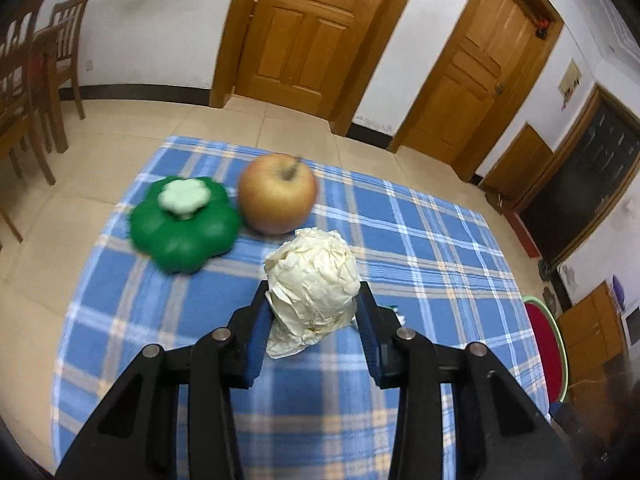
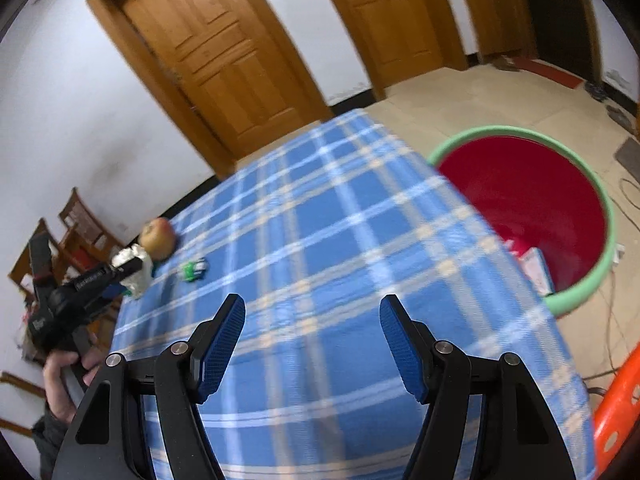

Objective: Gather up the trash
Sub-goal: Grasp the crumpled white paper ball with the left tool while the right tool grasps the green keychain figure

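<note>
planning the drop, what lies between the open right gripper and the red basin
Only blue plaid tablecloth up to the table's edge; the red basin sits just beyond it, seen in the right wrist view. The right gripper holds nothing.

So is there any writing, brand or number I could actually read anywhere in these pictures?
None can be read.
Black left gripper: pale marks on its body, too blurred.
Yellowish wall notice beside the dark doorway: too small.
Small green and white wrapper on the blue checked tablecloth: print too blurred.
</note>
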A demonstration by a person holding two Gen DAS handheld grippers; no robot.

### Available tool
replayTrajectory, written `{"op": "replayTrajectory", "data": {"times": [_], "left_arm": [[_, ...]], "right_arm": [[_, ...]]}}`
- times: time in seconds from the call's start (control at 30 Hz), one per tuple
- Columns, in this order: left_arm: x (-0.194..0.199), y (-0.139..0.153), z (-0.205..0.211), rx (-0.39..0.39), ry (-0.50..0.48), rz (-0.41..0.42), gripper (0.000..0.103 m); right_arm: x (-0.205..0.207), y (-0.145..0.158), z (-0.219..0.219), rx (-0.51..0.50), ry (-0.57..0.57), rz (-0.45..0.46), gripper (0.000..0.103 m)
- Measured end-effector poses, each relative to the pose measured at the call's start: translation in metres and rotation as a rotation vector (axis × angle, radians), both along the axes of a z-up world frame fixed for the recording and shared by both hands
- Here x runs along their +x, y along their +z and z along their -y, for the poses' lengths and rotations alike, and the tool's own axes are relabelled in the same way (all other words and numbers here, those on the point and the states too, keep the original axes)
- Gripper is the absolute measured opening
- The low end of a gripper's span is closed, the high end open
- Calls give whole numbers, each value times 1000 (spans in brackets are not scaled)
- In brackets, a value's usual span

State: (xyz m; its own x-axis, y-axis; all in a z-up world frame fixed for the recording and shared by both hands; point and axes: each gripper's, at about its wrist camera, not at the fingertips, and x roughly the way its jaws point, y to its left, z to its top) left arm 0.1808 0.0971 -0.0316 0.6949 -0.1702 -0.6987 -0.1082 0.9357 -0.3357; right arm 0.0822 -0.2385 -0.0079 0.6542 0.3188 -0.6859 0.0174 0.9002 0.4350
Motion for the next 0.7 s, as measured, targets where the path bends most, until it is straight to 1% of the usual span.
{"op": "replayTrajectory", "data": {"times": [0.1, 0.2, 0.27, 0.4, 0.53, 0.7], "left_arm": [[-8, -1, -14, 19, 33, 14, 40], [-11, -9, -29, 47, 88, 4, 40], [-12, -14, -36, 39, 104, -8, 40], [-14, -22, -42, 35, 111, -12, 40], [-14, -21, -48, 47, 123, -8, 40], [-20, -17, -56, 64, 143, -1, 40]], "right_arm": [[6, 5, -21, -14, 47, 12, 71], [16, 9, -45, -18, 102, 1, 71], [23, 12, -61, -29, 139, 2, 71], [34, 13, -92, -84, 176, 16, 71], [52, 4, -121, -121, 200, 8, 71], [76, -15, -157, -196, 199, 3, 71]]}}
